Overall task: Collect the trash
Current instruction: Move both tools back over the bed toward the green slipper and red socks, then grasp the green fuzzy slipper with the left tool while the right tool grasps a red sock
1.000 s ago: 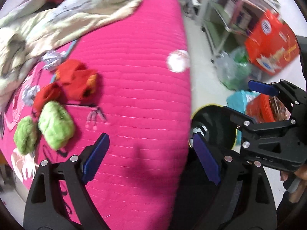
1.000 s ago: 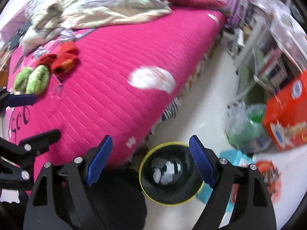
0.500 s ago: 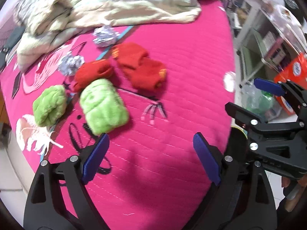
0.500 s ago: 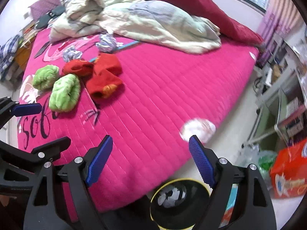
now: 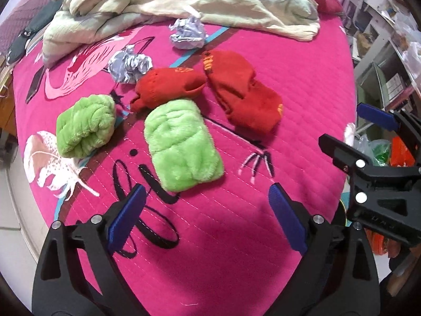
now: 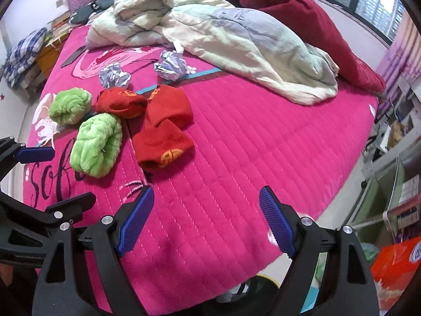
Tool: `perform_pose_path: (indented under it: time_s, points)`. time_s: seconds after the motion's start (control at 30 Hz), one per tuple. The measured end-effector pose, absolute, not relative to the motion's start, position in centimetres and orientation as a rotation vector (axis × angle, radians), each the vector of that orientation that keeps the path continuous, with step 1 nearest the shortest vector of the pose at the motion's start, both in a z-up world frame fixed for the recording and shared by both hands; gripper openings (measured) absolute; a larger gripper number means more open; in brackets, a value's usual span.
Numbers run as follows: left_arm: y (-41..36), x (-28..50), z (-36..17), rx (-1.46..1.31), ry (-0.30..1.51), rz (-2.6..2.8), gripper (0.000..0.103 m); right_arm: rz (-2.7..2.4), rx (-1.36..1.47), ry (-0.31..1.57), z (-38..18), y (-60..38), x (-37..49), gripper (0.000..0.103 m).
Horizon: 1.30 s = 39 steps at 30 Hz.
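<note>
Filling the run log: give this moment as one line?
left tongs: opening, empty | right tongs: open, empty | two paper balls: on bedspread

The right tongs (image 6: 204, 222) stand wide open and empty over the pink bed (image 6: 250, 144); two crumpled paper balls (image 6: 172, 64) lie far ahead, beyond red and green socks (image 6: 97, 144)

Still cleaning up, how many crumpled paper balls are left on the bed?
2: one paper ball by the quilt's edge, another beside the red sock. More may hide under bedding.

Paper balls (image 5: 187, 33) behind socks (image 5: 181, 142)
</note>
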<state>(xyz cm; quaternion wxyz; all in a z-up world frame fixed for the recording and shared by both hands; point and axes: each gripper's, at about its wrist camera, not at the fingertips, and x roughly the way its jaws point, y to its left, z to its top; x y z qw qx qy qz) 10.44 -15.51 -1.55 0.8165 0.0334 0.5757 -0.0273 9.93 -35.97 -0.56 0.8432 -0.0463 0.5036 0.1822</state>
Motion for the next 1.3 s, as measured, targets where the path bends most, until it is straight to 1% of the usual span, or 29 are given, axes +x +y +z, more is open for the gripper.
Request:
perform_pose_path:
  time_s: [0.03,0.1,0.53,0.57,0.6,0.67,0.77,1.0,1.03,1.07,1.13,1.17,1.2,1.27,1.3]
  points:
    - [-15.3,10.6,-1.8,0.072,1.231,-0.05,0.096,0.396,-0.097,1.065,-0.6,-35.9,10.2,0.079]
    - [-15.0,10.9,-2.2,0.072,1.235,-0.037,0.097,0.417,-0.099,1.068,-0.7,-35.8,10.8,0.083]
    - [-12.0,14.6,-5.9,-0.022,1.328,0.049,0.097,0.558,-0.216,1.084,-1.8,-32.3,14.3,0.085]
    - [-11.6,15.0,-6.5,-0.038,1.345,0.046,0.095,0.573,-0.22,1.089,-2.0,-31.9,14.7,0.085]
    - [-11.2,15.3,-7.0,-0.079,1.359,0.017,0.086,0.579,-0.221,1.092,-2.1,-31.7,14.9,0.085]
    - [-10.8,15.1,-6.9,-0.083,1.343,0.031,0.051,0.594,-0.225,1.106,-2.6,-31.0,15.7,0.085]
    - [-11.1,14.6,-6.4,-0.034,1.327,0.01,0.051,0.623,-0.221,1.119,-3.2,-30.3,16.6,0.085]
    - [-9.9,14.6,-6.4,-0.072,1.339,0.002,0.051,0.674,-0.241,1.147,-4.8,-28.1,18.1,0.083]
    - [-10.0,14.7,-6.4,-0.077,1.339,0.003,0.051,0.675,-0.252,1.156,-5.3,-27.7,18.4,0.081]
    - [-9.8,14.7,-6.4,-0.08,1.339,0.003,0.051,0.672,-0.259,1.166,-5.8,-27.4,18.6,0.077]
    - [-9.8,14.8,-6.4,-0.079,1.334,0.002,0.051,0.66,-0.237,1.199,-7.3,-27.0,19.1,0.075]
    - [-9.7,14.8,-6.4,-0.08,1.331,0.0,0.051,0.652,-0.226,1.187,-7.4,-27.0,19.0,0.073]
    - [-9.8,14.8,-6.4,-0.08,1.325,-0.009,0.051,0.649,-0.228,1.171,-7.2,-26.9,18.7,0.057]
    - [-9.9,14.6,-6.2,-0.076,1.317,-0.034,0.051,0.663,-0.214,1.15,-6.2,-27.0,17.7,0.032]
    - [-9.8,14.3,-6.1,-0.082,1.316,-0.051,0.051,0.655,-0.206,1.149,-5.8,-27.2,17.4,0.03]
